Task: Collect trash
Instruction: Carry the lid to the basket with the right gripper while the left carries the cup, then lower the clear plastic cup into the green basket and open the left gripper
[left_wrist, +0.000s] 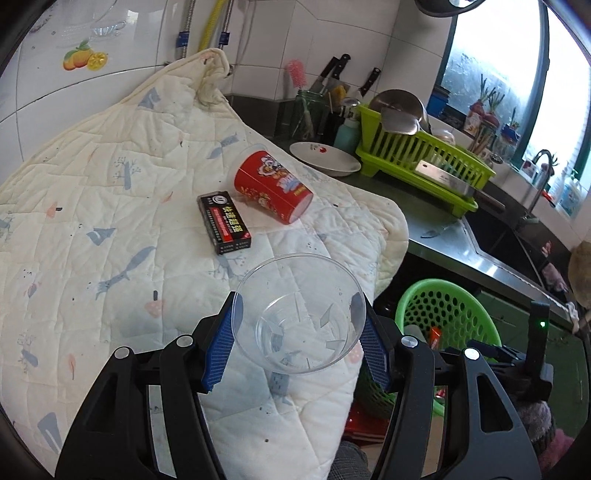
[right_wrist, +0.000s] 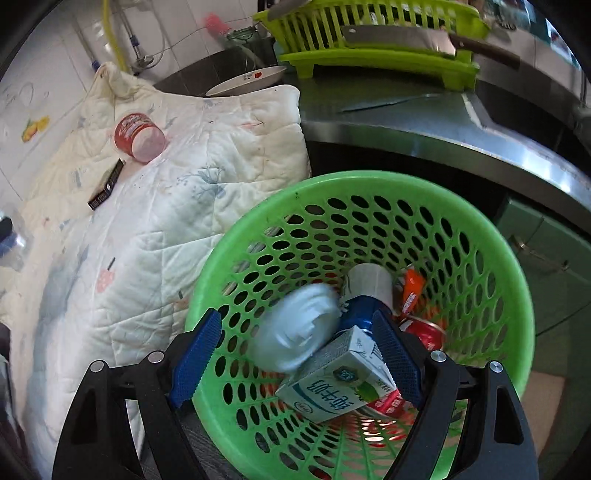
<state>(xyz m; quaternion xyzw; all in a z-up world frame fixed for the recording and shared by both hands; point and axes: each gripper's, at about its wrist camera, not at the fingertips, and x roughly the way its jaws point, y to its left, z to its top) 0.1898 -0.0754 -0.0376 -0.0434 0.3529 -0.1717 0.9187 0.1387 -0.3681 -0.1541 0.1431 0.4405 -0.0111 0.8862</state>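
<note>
1. A clear plastic cup (left_wrist: 299, 314) was held in the left gripper (left_wrist: 299, 332), its blue pads (left_wrist: 221, 350) pressed against opposite sides of the wall just below the rim, the mouth turned toward the camera and the base pointing away along the fingers.

2. The green basket (left_wrist: 448, 295) lay to the right of and below that gripper, past the edge of the quilted cloth (left_wrist: 110, 221) – this was judged to be the relation on which the coming move turned: the cup would have to be carried rightward and over the rim.

3. The right gripper (right_wrist: 295, 354) was seen spread wide with nothing gripped, directly above the green basket (right_wrist: 480, 229). A blurred white lid-like piece (right_wrist: 295, 328) appeared between its fingers, apparently loose over the milk carton (right_wrist: 332, 384), the cans and the paper cup already inside.

4. Ahead and to the left of the left gripper, a red paper cup (left_wrist: 273, 188) lay on its side on the cloth, long axis running from far-left to near-right, base toward the gripper. A black box (left_wrist: 225, 221) lay just beside it, nearer and to the left, its long axis roughly parallel.

5. Both remaining pieces were judged nearer the left gripper – which was occupied, while the right one was free.
</note>
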